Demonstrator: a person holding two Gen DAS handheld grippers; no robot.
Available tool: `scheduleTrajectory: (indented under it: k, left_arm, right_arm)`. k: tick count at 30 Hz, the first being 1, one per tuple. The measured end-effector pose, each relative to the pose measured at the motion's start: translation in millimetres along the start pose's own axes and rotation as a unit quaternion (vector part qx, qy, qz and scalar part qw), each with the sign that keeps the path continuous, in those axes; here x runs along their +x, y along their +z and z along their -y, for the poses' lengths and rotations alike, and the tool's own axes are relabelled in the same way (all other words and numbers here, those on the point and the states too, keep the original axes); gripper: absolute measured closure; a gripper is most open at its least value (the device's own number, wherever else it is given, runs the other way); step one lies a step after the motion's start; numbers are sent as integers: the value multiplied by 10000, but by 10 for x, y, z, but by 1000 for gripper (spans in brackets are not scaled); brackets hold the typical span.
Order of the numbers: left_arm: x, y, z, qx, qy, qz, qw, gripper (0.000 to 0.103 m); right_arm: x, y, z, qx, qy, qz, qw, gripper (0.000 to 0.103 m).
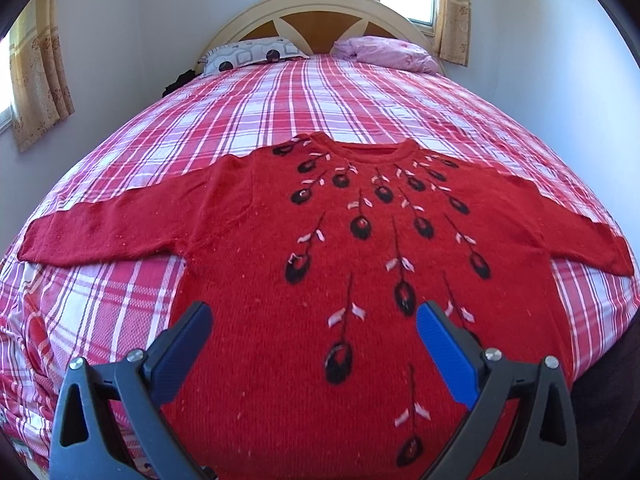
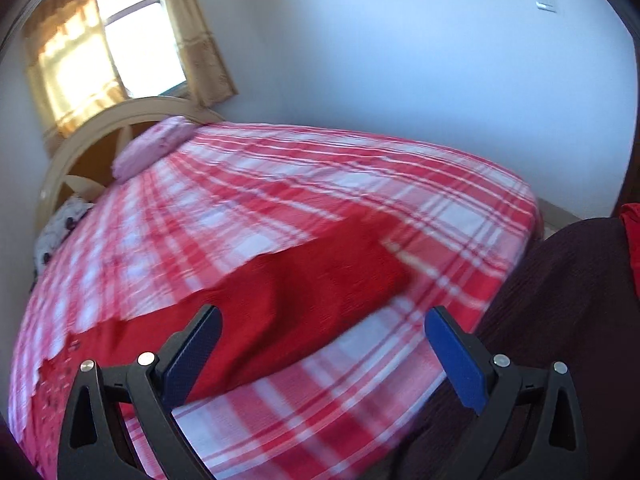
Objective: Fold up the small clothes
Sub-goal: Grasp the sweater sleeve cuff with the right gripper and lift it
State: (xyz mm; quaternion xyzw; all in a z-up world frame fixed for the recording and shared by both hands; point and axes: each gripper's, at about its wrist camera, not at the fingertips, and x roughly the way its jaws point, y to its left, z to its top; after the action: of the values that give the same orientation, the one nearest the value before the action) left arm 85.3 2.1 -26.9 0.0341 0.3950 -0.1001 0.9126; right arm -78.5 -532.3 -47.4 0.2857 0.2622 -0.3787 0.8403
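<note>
Red sweater (image 1: 320, 264), black flower motifs, spread flat, sleeves outstretched.

Red sweater (image 1: 340, 264) flat on plaid bed (image 1: 320, 96); left gripper (image 1: 314, 320) open above hem.

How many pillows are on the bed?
2: a grey patterned pillow at the headboard's left, and a pink crumpled pillow at its right. Others could be out of view.

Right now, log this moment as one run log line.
sweater: flat on bed, unfolded | left gripper: open over body | right gripper: open over sleeve
</note>
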Motion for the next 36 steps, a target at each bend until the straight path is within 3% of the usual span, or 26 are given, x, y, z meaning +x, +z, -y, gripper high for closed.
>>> scheduleTrajectory:
  k: [6, 9, 11, 15, 18, 20, 22, 24, 27, 31, 36]
  left_arm:
    - [96, 66, -38, -87, 137, -49, 9999, 0]
    - [133, 74, -29, -72, 201, -88, 9997, 0]
    - [160, 76, -19, -55, 199, -131, 9997, 0]
    - [212, 61, -3, -12, 201, -207, 9996, 0]
    - [236, 42, -9, -5, 169, -266, 9995, 0]
    - [242, 34, -32, -18, 155, -284, 9995, 0]
    - [229, 28, -63, -33, 145, -282, 9995, 0]
    - [201, 26, -115, -68, 170, -225, 9996, 0]
    - [163, 24, -228, -163, 244, -137, 9995, 0]
    - [178, 16, -398, -393, 260, -157, 9988, 0]
    - [167, -5, -572, -656, 255, -162, 9974, 0]
  right_arm:
    - [566, 243, 398, 122, -574, -256, 9979, 2]
    - [787, 237, 425, 55, -569, -510, 9971, 2]
    - [907, 224, 431, 129, -460, -769, 9959, 16]
    - [952, 216, 359, -80, -593, -869, 9944, 19]
    - [923, 203, 302, -299, -482, -848, 9948, 40]
    - [914, 201, 224, -522, -376, -839, 9944, 67]
    - [897, 213, 139, -605, -265, -912, 9936, 82]
    - [801, 248, 87, -491, -227, -834, 9950, 83]
    - [516, 335, -113, -556, -47, -451, 9974, 83]
    - [73, 417, -652, -835, 643, -164, 9943, 83]
    - [-332, 269, -1717, -1547, 1826, -283, 9705, 83]
